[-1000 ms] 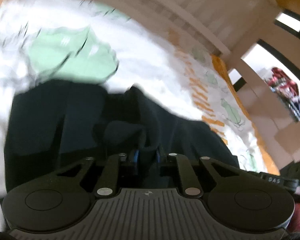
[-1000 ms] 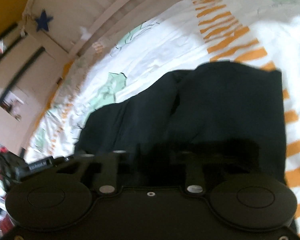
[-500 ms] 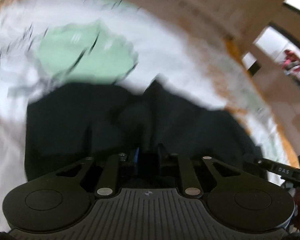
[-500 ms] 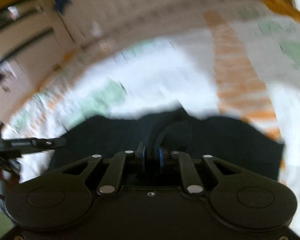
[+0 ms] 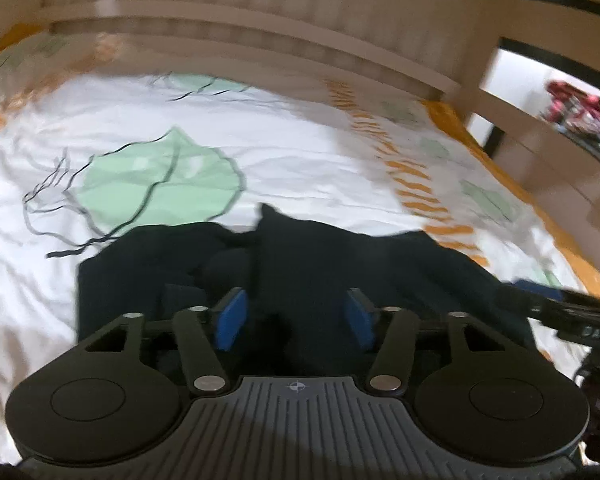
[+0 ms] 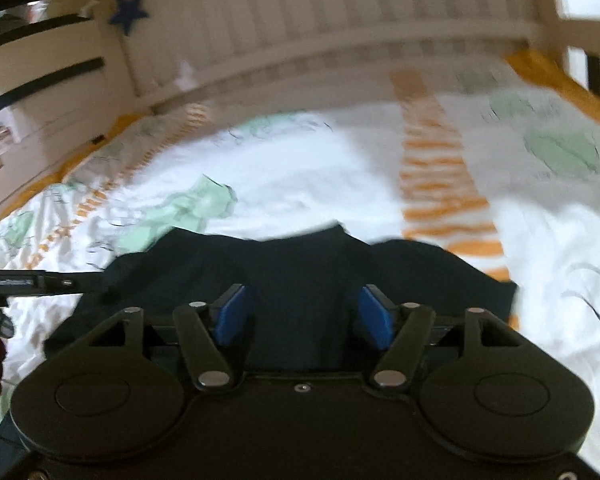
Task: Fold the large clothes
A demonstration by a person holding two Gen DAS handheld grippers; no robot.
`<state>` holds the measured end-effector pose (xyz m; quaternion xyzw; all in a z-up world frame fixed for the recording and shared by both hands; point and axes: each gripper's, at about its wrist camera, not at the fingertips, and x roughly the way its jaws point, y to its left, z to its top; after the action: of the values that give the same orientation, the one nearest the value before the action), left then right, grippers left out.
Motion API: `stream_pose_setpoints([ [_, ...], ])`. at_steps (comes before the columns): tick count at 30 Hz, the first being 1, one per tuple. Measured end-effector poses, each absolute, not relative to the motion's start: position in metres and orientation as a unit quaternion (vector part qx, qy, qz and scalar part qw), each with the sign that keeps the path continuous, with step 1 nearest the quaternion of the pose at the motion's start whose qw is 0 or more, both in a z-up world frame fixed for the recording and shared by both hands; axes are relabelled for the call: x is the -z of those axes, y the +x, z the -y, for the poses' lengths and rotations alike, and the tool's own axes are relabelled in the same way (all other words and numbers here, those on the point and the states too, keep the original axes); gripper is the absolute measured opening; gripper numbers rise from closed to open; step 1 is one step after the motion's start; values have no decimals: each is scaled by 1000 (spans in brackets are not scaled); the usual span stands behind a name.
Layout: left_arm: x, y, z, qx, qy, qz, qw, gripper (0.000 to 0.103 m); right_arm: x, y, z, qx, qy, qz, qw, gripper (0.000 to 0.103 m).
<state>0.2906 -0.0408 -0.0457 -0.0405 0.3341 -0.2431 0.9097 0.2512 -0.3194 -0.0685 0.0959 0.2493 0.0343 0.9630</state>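
A dark navy garment (image 5: 340,264) lies folded and rumpled on a bed with a white sheet (image 5: 284,152) printed with green leaves and orange stripes. My left gripper (image 5: 294,316) hovers just over the cloth, its jaws opening; the blue pads (image 5: 232,316) stand apart and do not press the fabric, which lies below the gap. In the right wrist view the same garment (image 6: 308,268) spreads under my right gripper (image 6: 306,316), whose jaws are also opening with blue pads (image 6: 374,320) clear of the cloth. The other gripper's fingers poke in at each view's side.
A pale slatted bed rail (image 5: 260,44) runs along the far side of the bed, with a blue star (image 6: 130,10) on it. A shelf with red items (image 5: 580,108) stands at the far right. White sheet lies open beyond the garment.
Both grippers, shut on folds of the dark garment before, have spread their jaws and let go. Both pulled back and rolled level; the cloth now lies on the sheet.
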Motion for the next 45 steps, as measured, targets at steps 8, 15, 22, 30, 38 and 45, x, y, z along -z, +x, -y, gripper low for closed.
stream_pose_setpoints([
  [8, 96, 274, 67, 223, 53, -371, 900, 64, 99, 256, 256, -51, -14, -309, 950, 76],
  [15, 105, 267, 66, 216, 88, -348, 908, 73, 118, 252, 255, -32, -30, -318, 947, 77],
  [22, 96, 244, 37, 230, 15, -383, 895, 91, 105, 222, 270, -39, 43, -305, 950, 101],
  [30, 94, 195, -4, 207, -28, -401, 892, 95, 100, 167, 284, -17, 118, -303, 945, 102],
  [38, 79, 152, -24, 206, -8, -383, 900, 96, 89, 116, 297, 10, 161, -297, 941, 102],
  [45, 79, 124, -42, 202, -7, -394, 896, 96, 91, 79, 327, 35, 230, -341, 911, 102],
])
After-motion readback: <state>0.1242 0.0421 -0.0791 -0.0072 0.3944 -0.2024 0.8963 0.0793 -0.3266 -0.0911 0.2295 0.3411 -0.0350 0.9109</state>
